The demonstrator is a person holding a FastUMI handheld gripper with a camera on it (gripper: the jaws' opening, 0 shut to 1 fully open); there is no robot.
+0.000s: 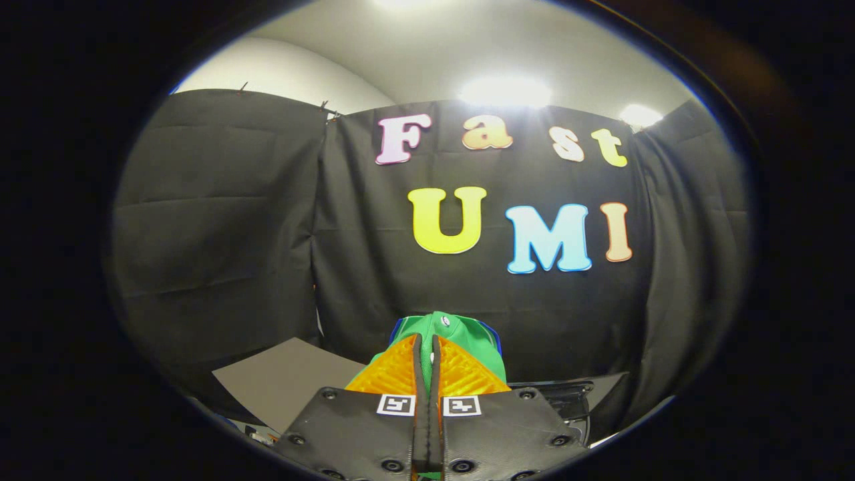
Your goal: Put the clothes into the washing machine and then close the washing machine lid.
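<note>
The gripper (427, 347) has its fingers (394, 374) clenched on a green garment (467, 341), which bunches up between them and rises just beyond the tips, with a sliver of blue cloth at its edges. The fingers are nearly together, with the fabric pinched in the narrow slot between them, so the garment is lifted and hangs from the grasp rather than lying on anything.

By that reading, the task is in its first half: the clothes are picked up, but not yet in the washing machine. The dark moulded shape (564, 401) low down to the right of the garment may be part of the machine or its lid, but it is too cut off to be sure. What seems left is carrying the garment over the opening, letting it go inside, and then shutting the lid. Whether other clothes wait elsewhere cannot be told.

To the left of the garment and a little behind it lies a flat grey board (280, 377), tilted in this view, with some small clutter at its near edge that is too small to name. Behind the garment hangs the black cloth wall (220, 220) in creased panels, pinned at the top. Above the wall is a pale ceiling (414, 53) with bright lamps (505, 90) glaring over the cloth's upper edge.
</note>
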